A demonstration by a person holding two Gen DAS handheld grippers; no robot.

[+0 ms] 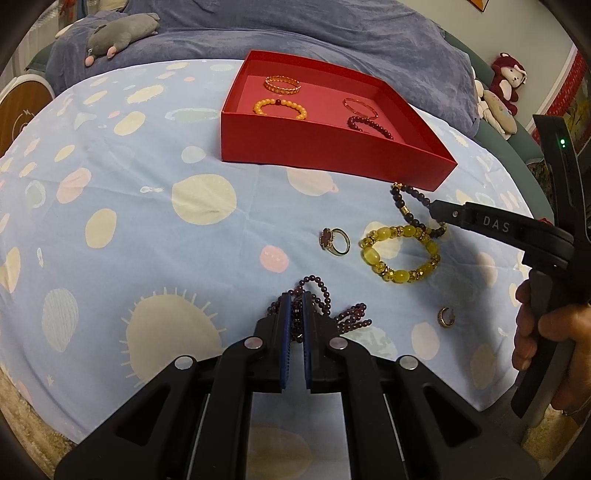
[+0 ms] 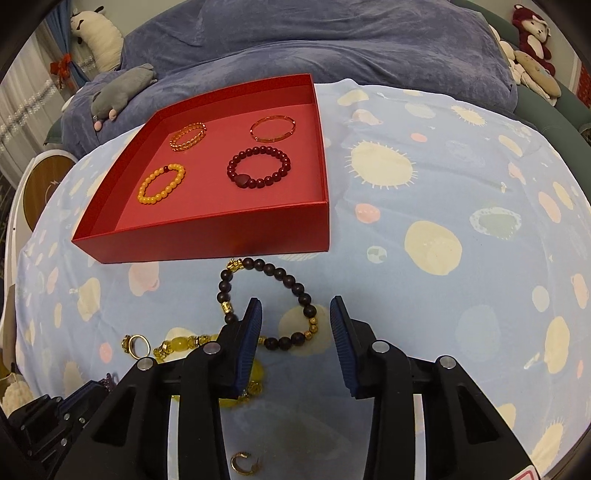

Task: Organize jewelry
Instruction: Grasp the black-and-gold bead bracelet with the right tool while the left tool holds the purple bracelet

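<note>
A red box holds several bracelets: an orange bead one, a dark red bead one, an amber chain one and a thin gold bangle. My left gripper is shut on a purple bead strand lying on the cloth. My right gripper is open over a dark brown bead bracelet, its jaws straddling the bracelet's near side. A yellow bead bracelet, a ring with a dark stone and a small gold ear cuff lie loose.
The jewelry rests on a light blue patterned cloth over a bed. A purple blanket and a grey plush toy lie behind the box. Stuffed toys sit at the far right.
</note>
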